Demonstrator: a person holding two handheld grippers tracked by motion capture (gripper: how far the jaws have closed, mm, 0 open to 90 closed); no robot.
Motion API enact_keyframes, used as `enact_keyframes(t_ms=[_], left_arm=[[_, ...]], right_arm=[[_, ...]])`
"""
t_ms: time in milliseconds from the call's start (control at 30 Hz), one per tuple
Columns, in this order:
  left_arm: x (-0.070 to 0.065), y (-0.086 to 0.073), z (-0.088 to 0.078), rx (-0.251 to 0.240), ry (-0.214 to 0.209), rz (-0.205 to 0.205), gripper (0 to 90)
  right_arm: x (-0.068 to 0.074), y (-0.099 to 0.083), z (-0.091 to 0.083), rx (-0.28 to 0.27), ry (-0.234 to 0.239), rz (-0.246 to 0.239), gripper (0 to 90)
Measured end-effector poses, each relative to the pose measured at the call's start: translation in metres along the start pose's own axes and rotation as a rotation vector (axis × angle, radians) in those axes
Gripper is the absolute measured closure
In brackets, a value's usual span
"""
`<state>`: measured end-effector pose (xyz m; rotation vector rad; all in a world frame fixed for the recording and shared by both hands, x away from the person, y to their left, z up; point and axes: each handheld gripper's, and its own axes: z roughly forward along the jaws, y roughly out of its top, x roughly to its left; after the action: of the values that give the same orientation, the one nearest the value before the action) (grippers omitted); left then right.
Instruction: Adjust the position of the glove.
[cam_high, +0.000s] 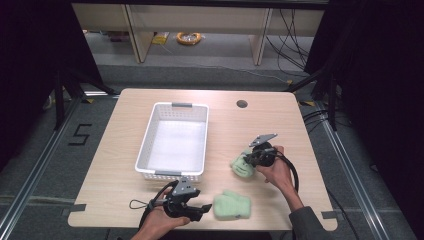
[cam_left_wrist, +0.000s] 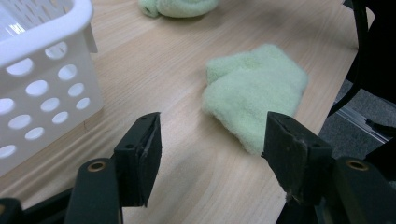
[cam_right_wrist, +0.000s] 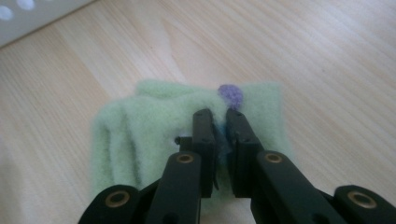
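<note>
Right gripper clamped on a fold of pale green fleece cloth, jaws nearly together with a thin pinch of fabric between the pads, a small purple spot on the cloth just past the tips. Seen from the high view, same gripper down on that cloth at the right part of the wooden table, near the right side of the white perforated basket, hand wrapped around the gripper body, cable looping back toward the sleeve. Left gripper held low over the tabletop with jaws spread wide and bare wood between the pads, gripping nothing. Second green cloth, folded, lying flat just ahead of those open jaws and slightly toward the right jaw, close to the near table edge; in the high view just to the right of the left gripper. Basket wall at the left of the left gripper view, well apart from the folded cloth. Basket standing upright at the table's middle.
</note>
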<state>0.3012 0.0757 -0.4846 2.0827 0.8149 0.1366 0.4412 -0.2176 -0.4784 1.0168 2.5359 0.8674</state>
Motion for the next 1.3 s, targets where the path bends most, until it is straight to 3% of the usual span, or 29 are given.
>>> enact_keyframes(t_ms=[67,200,233,267,333,367,400,433,500,533,600,633,667,700,733,800,833,867,933,967,1000,1033,1133,1167,1267,1300], left_arm=[[-0.002,0.0,0.001,-0.009,-0.002,-0.027,36.7],[0.0,-0.001,0.001,0.009,-0.001,-0.002,36.9],[-0.001,-0.001,0.002,-0.003,0.003,-0.025,36.9],[0.0,-0.001,0.002,-0.006,0.005,-0.014,37.0],[-0.001,0.0,0.002,-0.017,0.005,-0.031,37.0],[0.002,0.0,0.0,0.004,0.014,-0.003,37.1],[0.0,0.0,0.0,-0.011,0.005,-0.034,37.3],[0.001,0.001,-0.001,-0.009,0.005,-0.011,37.3],[-0.001,0.001,0.0,-0.023,0.009,-0.03,37.3],[-0.002,0.001,-0.001,-0.027,0.004,-0.033,37.4],[-0.003,0.002,-0.002,-0.031,0.003,-0.028,37.5],[-0.004,0.002,-0.002,-0.035,0.001,-0.028,37.6],[-0.003,0.003,-0.004,-0.018,0.0,0.0,37.7],[-0.006,0.003,-0.003,-0.039,0.004,-0.02,37.9],[-0.005,0.003,-0.003,-0.035,0.0,-0.014,38.0],[-0.007,0.003,-0.002,-0.043,-0.006,-0.017,38.4],[-0.006,0.003,-0.003,-0.028,-0.011,0.002,38.6],[-0.008,0.003,-0.002,-0.039,-0.013,-0.026,39.3],[-0.007,0.004,-0.004,-0.018,-0.01,0.011,40.6],[-0.009,0.003,-0.003,-0.039,-0.02,-0.02,40.6],[-0.01,0.003,-0.002,-0.046,-0.02,-0.023,40.6],[-0.01,0.003,-0.003,-0.042,-0.021,-0.003,40.4],[-0.012,0.003,-0.003,-0.044,-0.023,-0.022,38.8],[-0.012,0.003,-0.003,-0.043,-0.022,-0.001,38.4],[-0.014,0.003,-0.003,-0.038,-0.019,-0.02,36.3],[-0.014,0.003,-0.003,-0.041,-0.024,-0.004,35.8]], right_arm=[[0.001,0.001,-0.004,-0.002,0.003,0.008,84.3],[0.008,0.005,-0.019,-0.047,0.008,0.015,84.3],[0.009,0.006,-0.024,-0.035,0.025,0.016,84.3],[0.011,0.006,-0.026,-0.054,0.023,0.023,84.3],[0.014,0.006,-0.035,-0.063,0.042,0.043,84.3],[0.017,0.006,-0.036,-0.101,0.034,0.048,84.3],[0.022,0.007,-0.048,-0.092,0.042,0.052,84.3],[0.022,0.007,-0.048,-0.092,0.042,0.052,84.3],[0.027,0.007,-0.056,-0.132,0.056,0.045,84.3],[0.032,0.006,-0.061,-0.123,0.07,0.061,84.3],[0.038,0.003,-0.065,-0.156,0.104,0.028,84.3],[0.044,0.001,-0.067,-0.172,0.1,0.061,84.3],[0.047,-0.001,-0.071,-0.157,0.116,0.05,84.3],[0.05,-0.004,-0.073,-0.16,0.121,0.052,84.3],[0.054,-0.006,-0.075,-0.158,0.121,0.061,84.3],[0.061,-0.01,-0.077,-0.171,0.138,0.041,84.3],[0.065,-0.013,-0.078,-0.173,0.142,0.04,84.3],[0.07,-0.015,-0.079,-0.17,0.145,0.042,84.3],[0.079,-0.02,-0.08,-0.166,0.165,0.043,84.3],[0.082,-0.022,-0.079,-0.164,0.168,0.038,84.3],[0.085,-0.024,-0.079,-0.157,0.18,0.048,84.2],[0.088,-0.026,-0.079,-0.154,0.185,0.047,84.2],[0.094,-0.03,-0.078,-0.155,0.204,0.047,84.2],[0.096,-0.031,-0.078,-0.161,0.2,0.037,84.1],[0.1,-0.035,-0.077,-0.154,0.209,0.049,84.0],[0.102,-0.036,-0.076,-0.163,0.213,0.054,84.0]])
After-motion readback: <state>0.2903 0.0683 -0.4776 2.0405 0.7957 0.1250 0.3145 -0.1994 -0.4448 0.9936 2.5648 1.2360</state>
